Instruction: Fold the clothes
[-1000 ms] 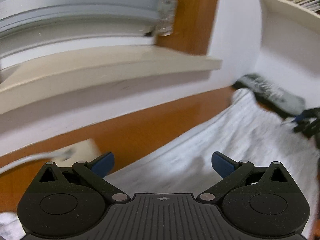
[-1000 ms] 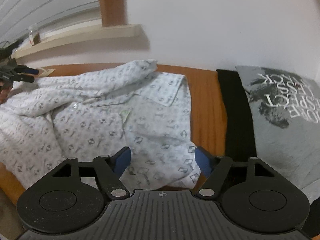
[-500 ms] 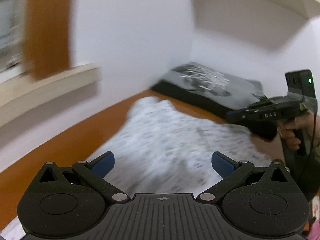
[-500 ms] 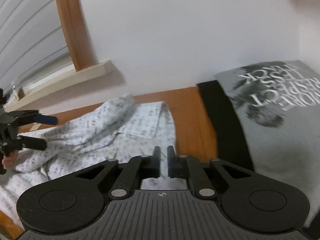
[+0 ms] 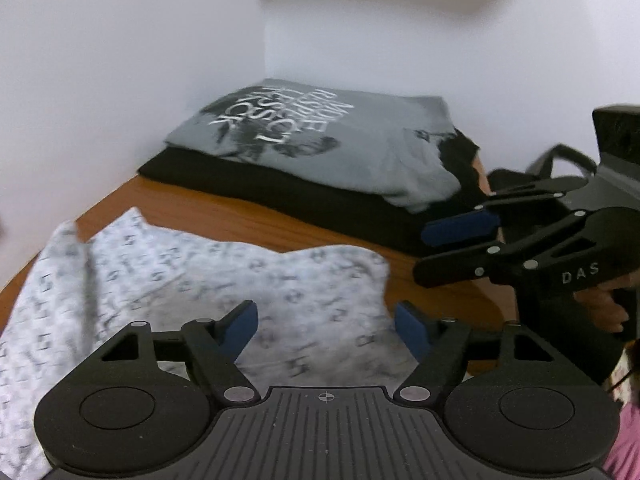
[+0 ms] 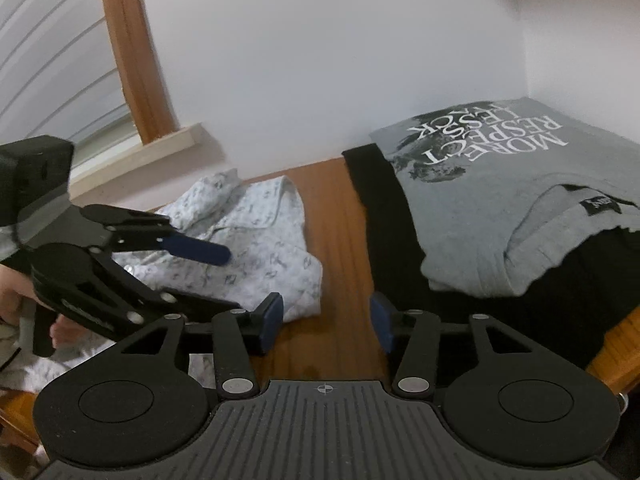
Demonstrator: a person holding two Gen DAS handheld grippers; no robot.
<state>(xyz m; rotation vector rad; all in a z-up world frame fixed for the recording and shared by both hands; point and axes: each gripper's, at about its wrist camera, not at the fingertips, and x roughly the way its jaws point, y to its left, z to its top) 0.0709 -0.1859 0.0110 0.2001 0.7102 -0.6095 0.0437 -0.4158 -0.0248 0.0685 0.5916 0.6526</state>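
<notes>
A white patterned shirt (image 5: 192,284) lies crumpled on the wooden table (image 5: 240,216). My left gripper (image 5: 328,330) hovers over the shirt's right edge with its jaws closing; the cloth shows between the fingers, but the pads do not press it. In the right wrist view the left gripper (image 6: 228,280) reaches in from the left across the shirt (image 6: 264,232). My right gripper (image 6: 326,320) is over bare table (image 6: 340,240) just right of the shirt, jaws opening, nothing between them. From the left wrist view the right gripper (image 5: 440,250) comes in from the right.
A folded grey printed T-shirt (image 5: 320,140) rests on a folded black garment (image 5: 320,204) in the wall corner. A wooden window frame (image 6: 132,80) and sill (image 6: 152,152) stand at the back left. A hand (image 5: 604,312) holds the right gripper's handle.
The left gripper swung right from the window side to the shirt's right edge, and its jaws narrowed. The right gripper's jaws, shut half a second ago, have parted. The two grippers now sit close together.
</notes>
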